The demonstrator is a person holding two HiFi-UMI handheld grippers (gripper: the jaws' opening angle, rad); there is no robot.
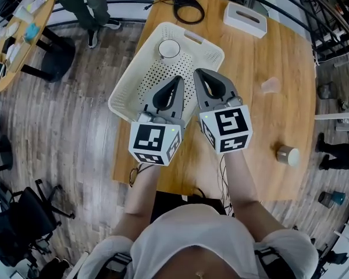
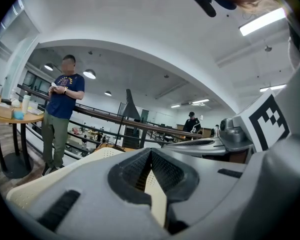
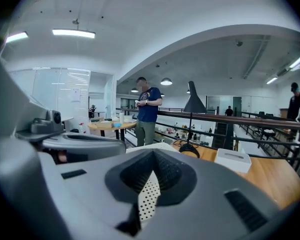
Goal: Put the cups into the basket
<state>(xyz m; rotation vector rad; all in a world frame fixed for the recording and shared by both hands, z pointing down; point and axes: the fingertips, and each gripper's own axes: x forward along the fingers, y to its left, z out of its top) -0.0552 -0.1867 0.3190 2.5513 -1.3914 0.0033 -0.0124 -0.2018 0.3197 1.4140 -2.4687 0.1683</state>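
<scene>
So both grippers are held side by side above the near end of the basket point(image 1: 138, 63). The left gripper point(image 1: 179, 79) has its jaws closed tip to tip with nothing between them, and its own view shows only the basket floor through the gap behind the tips. The right gripper point(image 1: 198, 71) is the same, pinched fully together and empty. The basket is the white perforated one sitting at an angle along the left edge of the table point(image 1: 267, 45), and one corner looks like it pokes out past that edge. There's a white cup point(image 1: 169, 49) standing upright inside it, up in the far corner of the basket. Two more cups are out on the wood. A clear cup point(image 1: 270, 85) stands toward the right edge, about halfway back. A tan cup point(image 1: 288, 155) lies on its side close to the near right corner, well apart from the basket. A white box point(image 1: 245, 19) and a black cable point(image 1: 186, 7) sit along the far edge. A person point(image 1: 87, 4) stands on the floor past the far left corner.
</scene>
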